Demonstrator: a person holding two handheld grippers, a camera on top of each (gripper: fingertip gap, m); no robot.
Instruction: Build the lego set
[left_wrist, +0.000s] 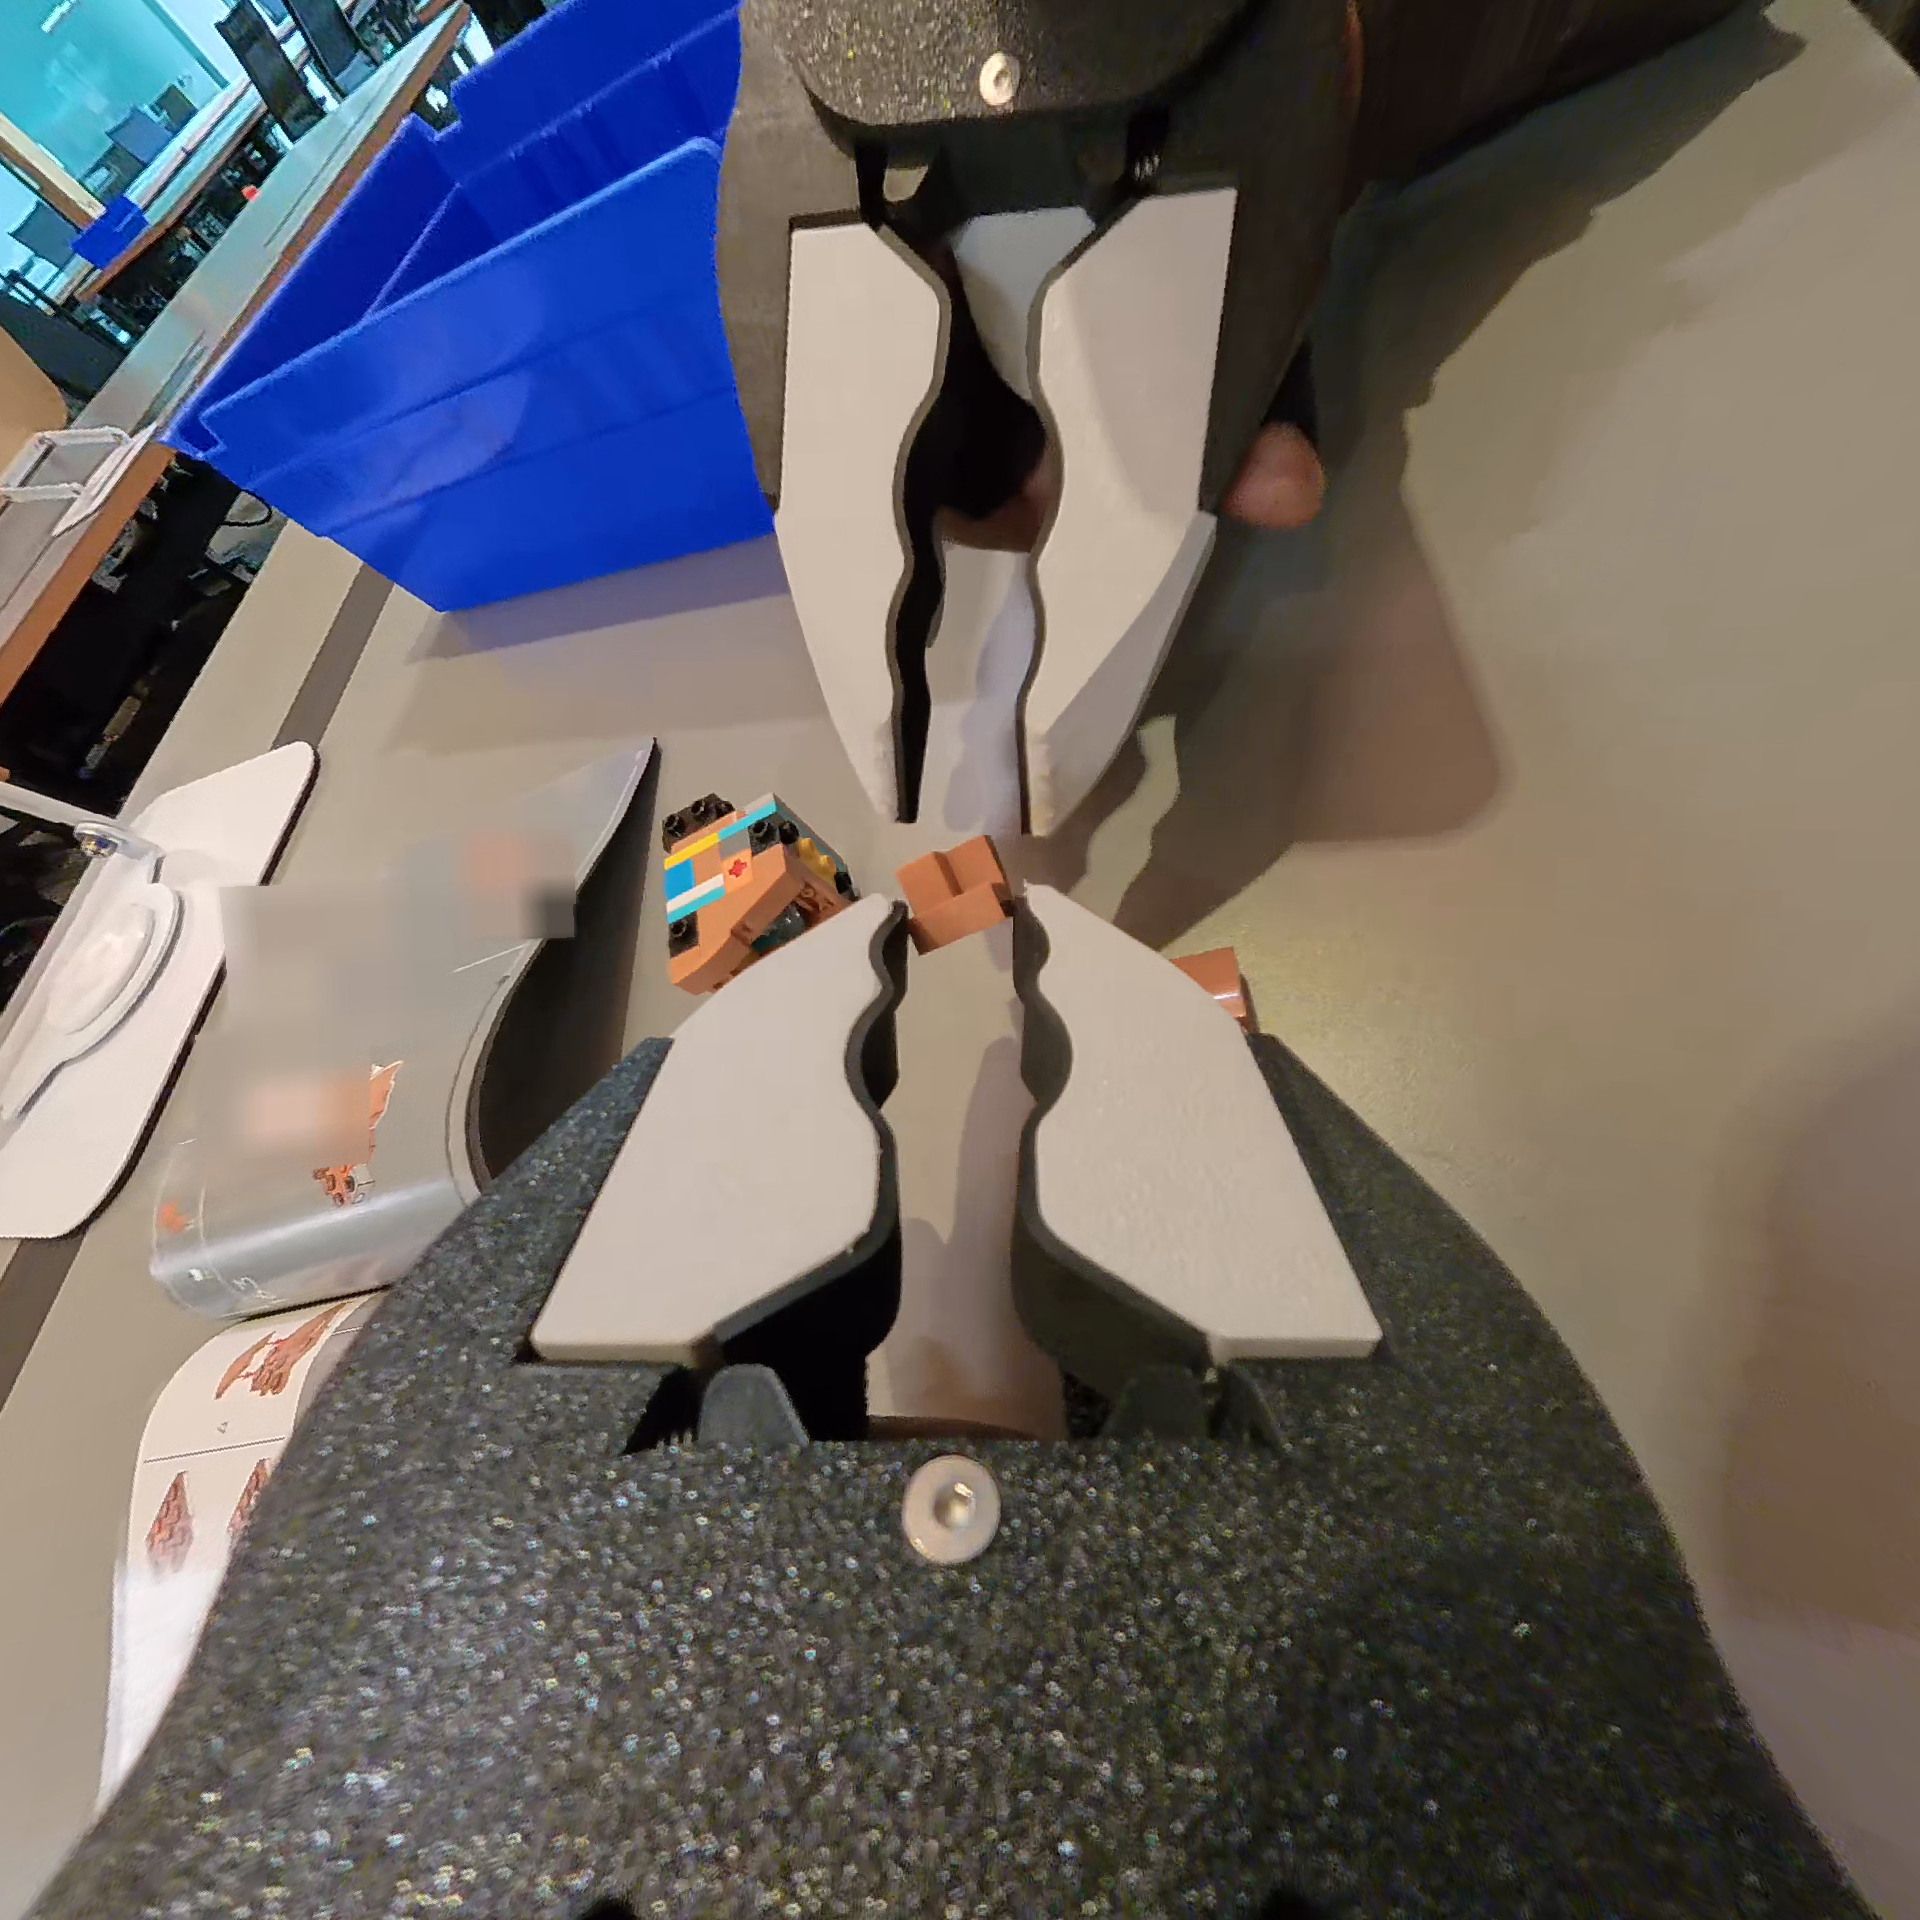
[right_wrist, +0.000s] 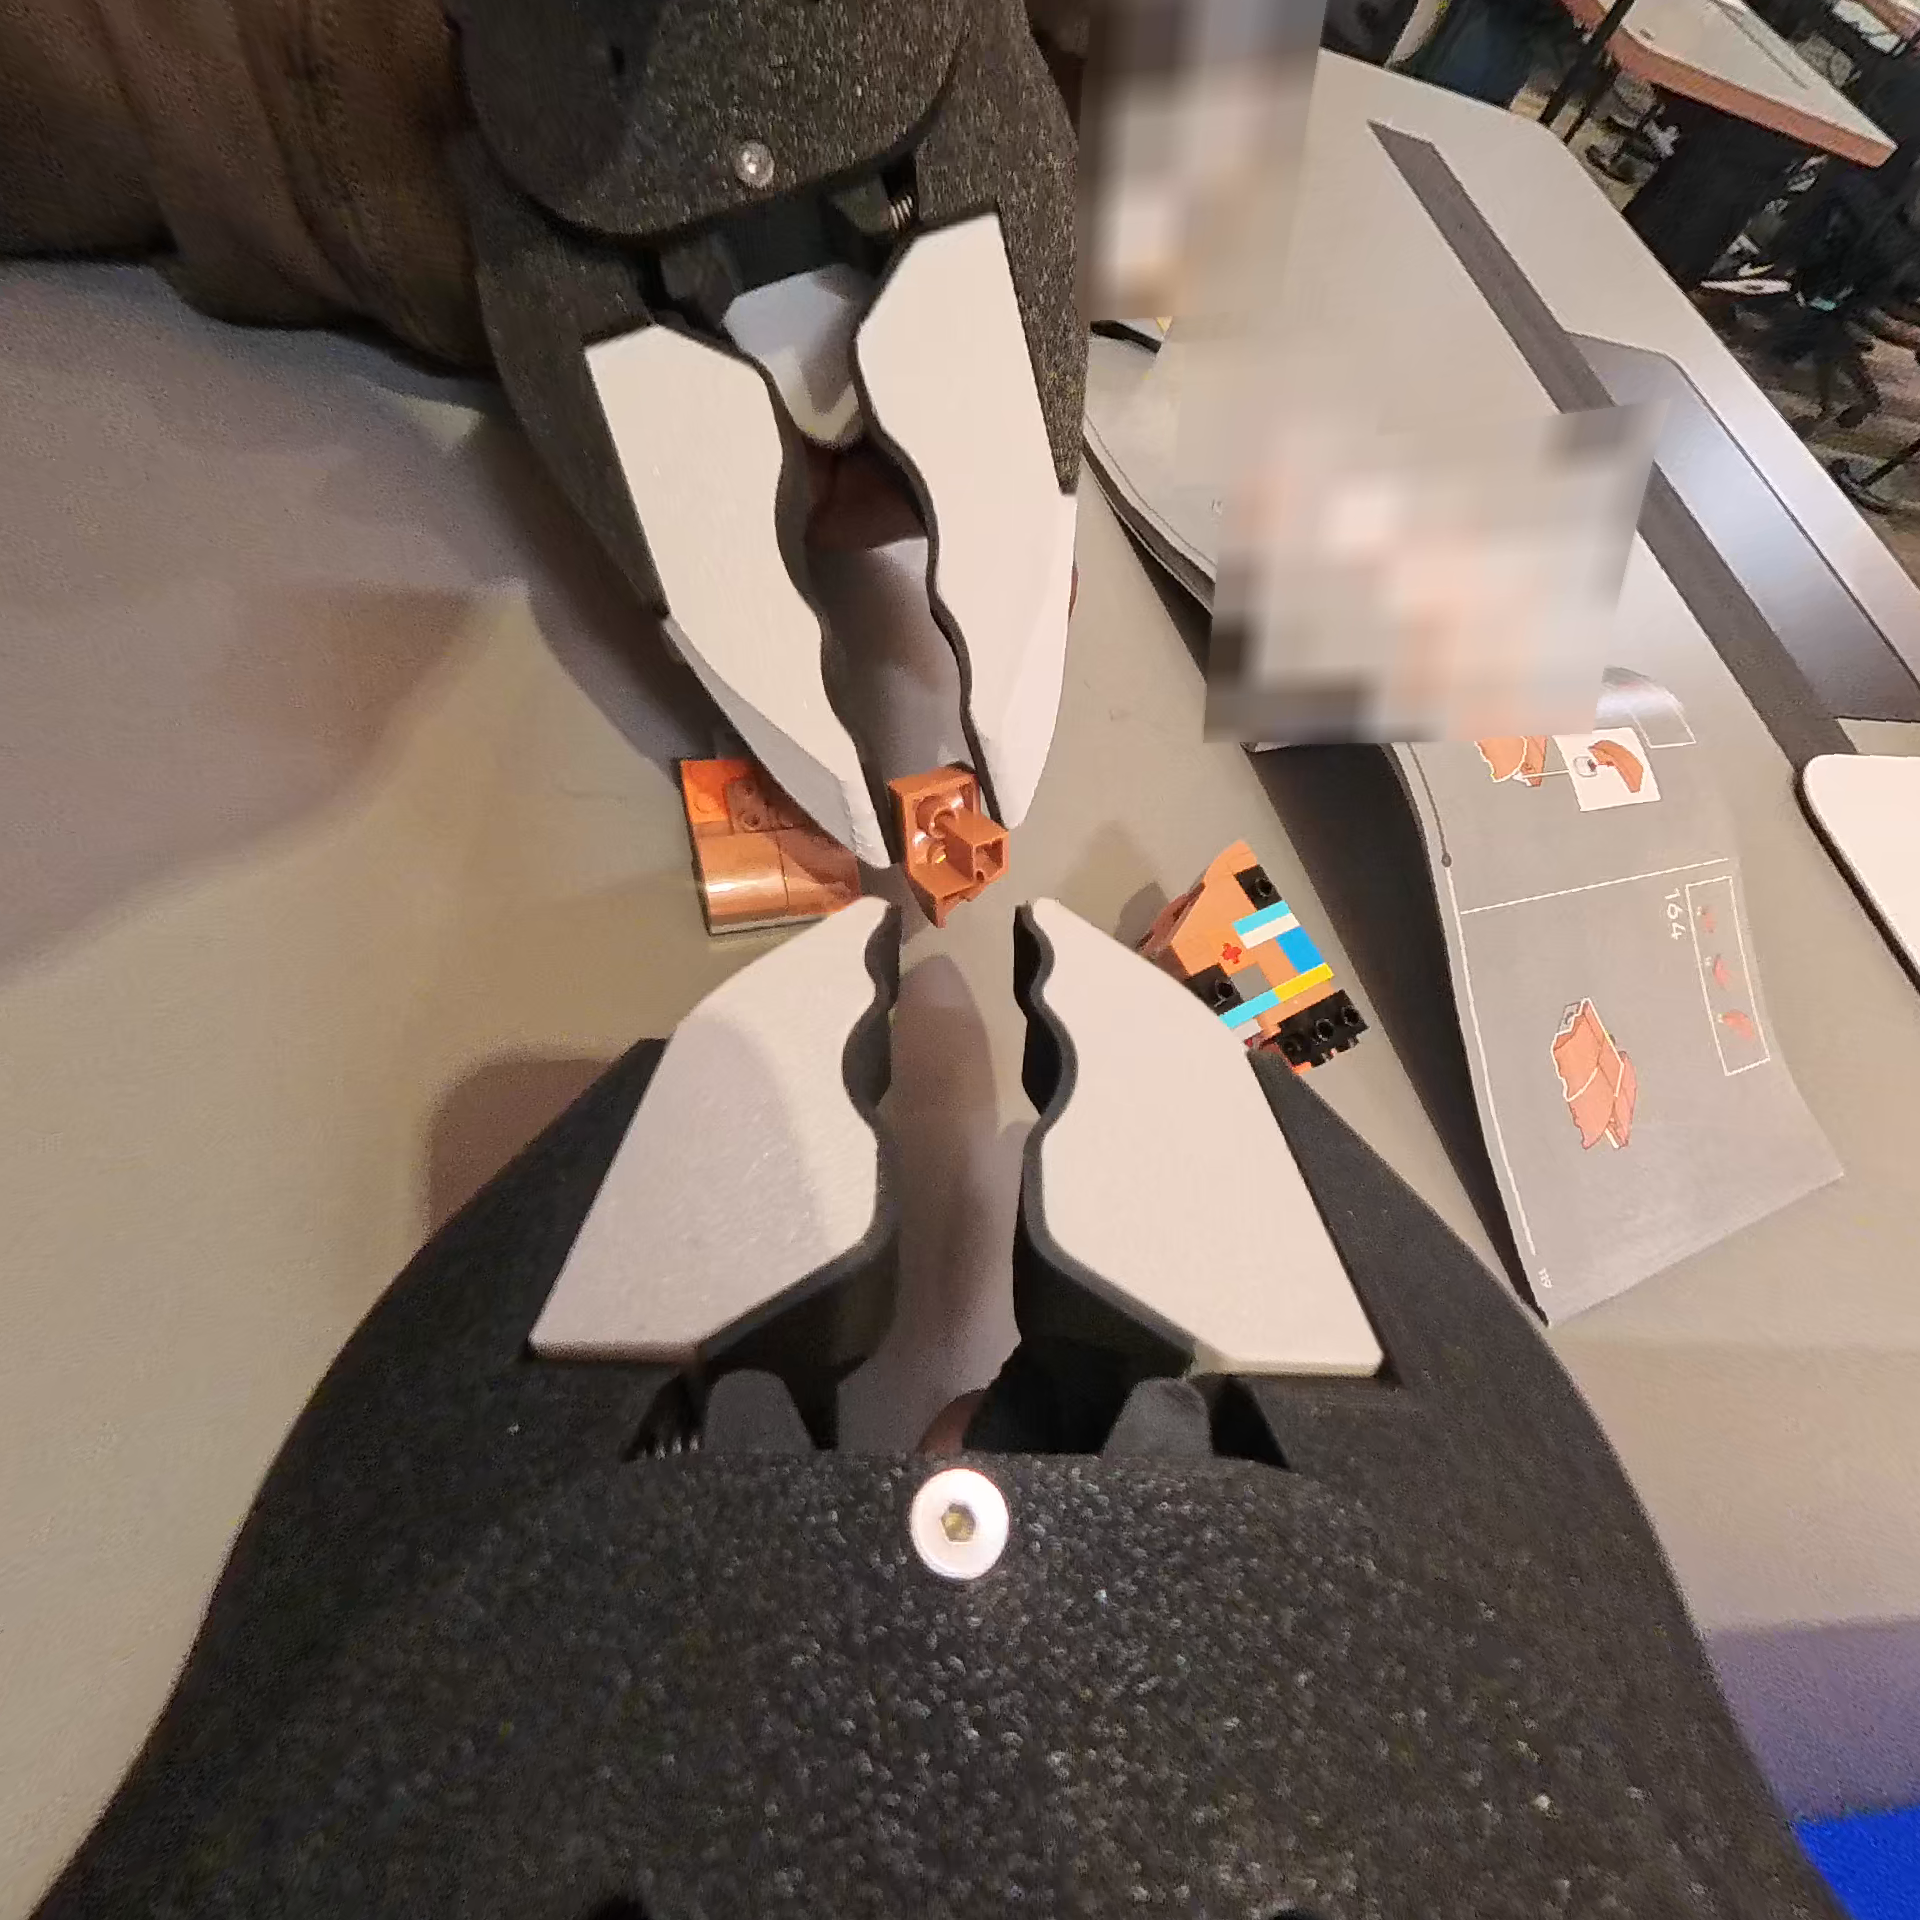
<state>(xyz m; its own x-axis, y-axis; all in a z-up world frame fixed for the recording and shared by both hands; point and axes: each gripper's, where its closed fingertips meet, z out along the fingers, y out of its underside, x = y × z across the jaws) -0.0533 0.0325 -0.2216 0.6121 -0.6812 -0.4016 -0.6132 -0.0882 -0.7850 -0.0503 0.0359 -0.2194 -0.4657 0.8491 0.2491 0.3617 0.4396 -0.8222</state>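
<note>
Brick: small reddish-brown plastic lego piece (left_wrist: 954, 891) gripped at left tongs (left_wrist: 961, 906) tips
Right tongs (right_wrist: 954, 914): slightly parted, holding nothing
Counter (right_wrist: 312, 1039): grey

Grey table (left_wrist: 1558, 727), blue bins (left_wrist: 499, 416), desks behind (right_wrist: 1745, 62)
</note>
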